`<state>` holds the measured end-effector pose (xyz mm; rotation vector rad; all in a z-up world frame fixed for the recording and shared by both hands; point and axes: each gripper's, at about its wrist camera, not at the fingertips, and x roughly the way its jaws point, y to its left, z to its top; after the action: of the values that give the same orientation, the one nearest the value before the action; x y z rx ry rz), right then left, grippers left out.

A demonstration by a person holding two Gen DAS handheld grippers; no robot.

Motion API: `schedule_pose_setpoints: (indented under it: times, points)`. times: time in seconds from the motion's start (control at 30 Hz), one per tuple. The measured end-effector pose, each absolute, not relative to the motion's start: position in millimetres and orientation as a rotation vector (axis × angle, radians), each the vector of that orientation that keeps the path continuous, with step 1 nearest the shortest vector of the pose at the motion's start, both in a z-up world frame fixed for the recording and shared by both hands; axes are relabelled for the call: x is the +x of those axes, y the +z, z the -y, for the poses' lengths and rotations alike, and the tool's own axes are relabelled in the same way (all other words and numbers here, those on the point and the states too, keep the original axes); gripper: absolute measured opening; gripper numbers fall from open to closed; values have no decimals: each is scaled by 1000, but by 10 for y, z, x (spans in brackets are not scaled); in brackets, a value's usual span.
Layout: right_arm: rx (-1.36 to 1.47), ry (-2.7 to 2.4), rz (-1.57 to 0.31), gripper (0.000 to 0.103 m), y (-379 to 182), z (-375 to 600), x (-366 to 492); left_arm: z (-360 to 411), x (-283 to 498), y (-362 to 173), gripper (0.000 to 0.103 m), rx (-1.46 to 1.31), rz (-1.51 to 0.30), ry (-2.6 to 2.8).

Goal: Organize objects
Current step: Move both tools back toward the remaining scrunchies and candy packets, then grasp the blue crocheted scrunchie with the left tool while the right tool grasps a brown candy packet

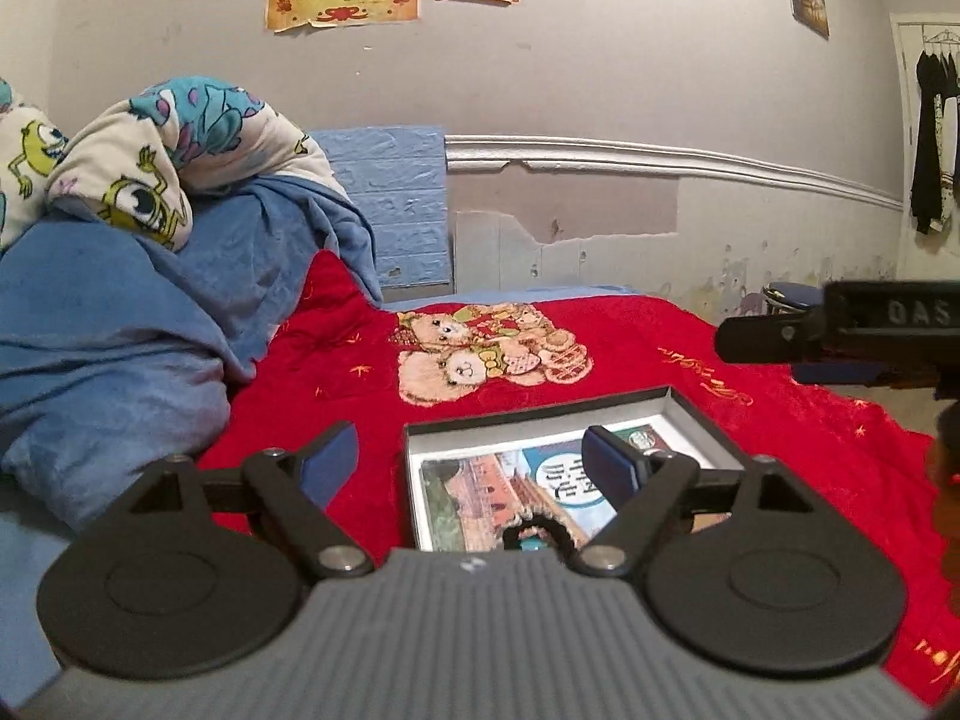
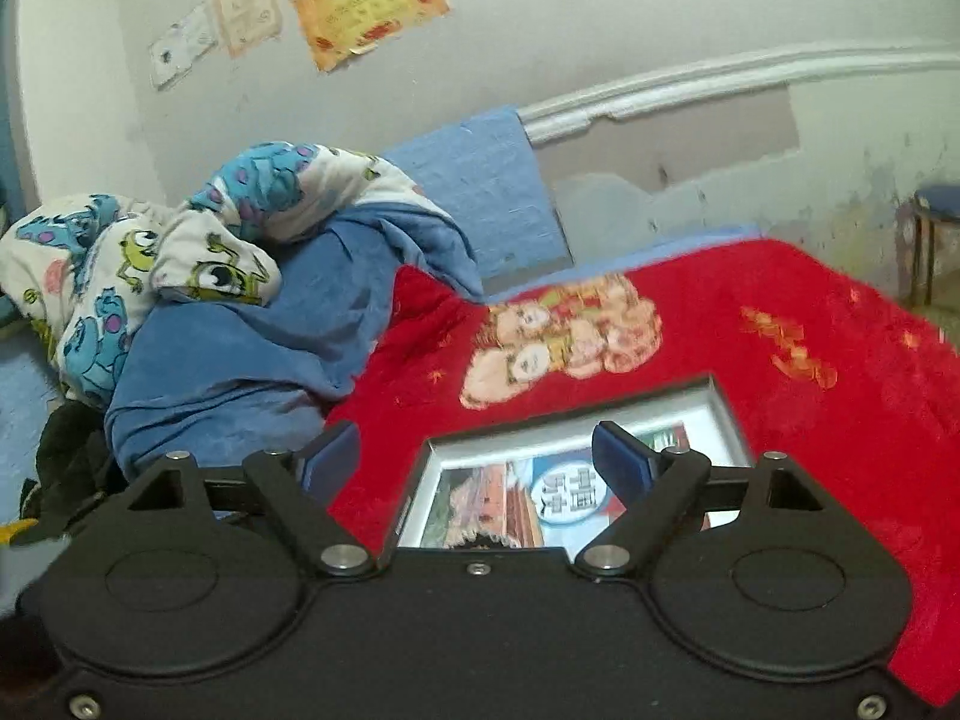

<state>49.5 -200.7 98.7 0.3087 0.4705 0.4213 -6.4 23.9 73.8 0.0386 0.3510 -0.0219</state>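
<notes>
The left gripper [image 1: 471,459] is spread wide with nothing between its blue pads [image 1: 329,456], poised above the near end of an open black box [image 1: 699,414]. The right gripper [image 2: 477,459] is likewise spread and empty above the same box [image 2: 729,414]. The box lies on a red blanket [image 1: 660,324] with a teddy-bear motif [image 1: 486,354], spread over the bed. Inside it sits a printed card [image 1: 480,492] showing red buildings and a pale round label. A small dark, ring-shaped thing [image 1: 534,531] at the box's near edge is perhaps a hair tie; it is half hidden. Only the left view shows the other gripper's black body [image 1: 840,324] at right and the hanging dark clothes [image 1: 933,138]. Only the right view shows black fabric [image 2: 72,456] beside the blue bedding [image 2: 240,360].
</notes>
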Motion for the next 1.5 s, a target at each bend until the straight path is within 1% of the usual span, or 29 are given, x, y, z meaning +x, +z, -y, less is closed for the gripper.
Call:
schedule_pose_setpoints:
  times: [0.17,0.33,0.43,0.53,0.6,0.8,1.17,1.27,1.3,1.5]
  points:
    - [319,411,-560,83,544,1997,603,-321,39,300,89,-35,-426,-50]
    - [284,407,-634,81,185,1914,687,-133,251,15,89,101,-529,4]
    - [288,426,-670,80,-6,1871,717,-124,341,-134,89,103,-570,26]
    - [300,458,-704,77,-140,1833,760,-156,390,-242,89,94,-607,60]
    - [308,484,-728,74,-184,1831,801,-189,410,-297,89,91,-623,75]
    - [302,543,-768,74,-243,1796,853,-238,487,-413,89,7,-689,70]
    - [289,526,-853,73,-452,1711,877,-43,493,-554,88,75,-732,36]
    - [298,521,-863,73,-479,1721,887,-26,497,-577,85,97,-735,39]
    - [301,518,-867,72,-489,1724,893,-41,500,-577,81,93,-737,42]
    - [305,508,-878,70,-522,1730,918,-114,512,-591,71,53,-766,52]
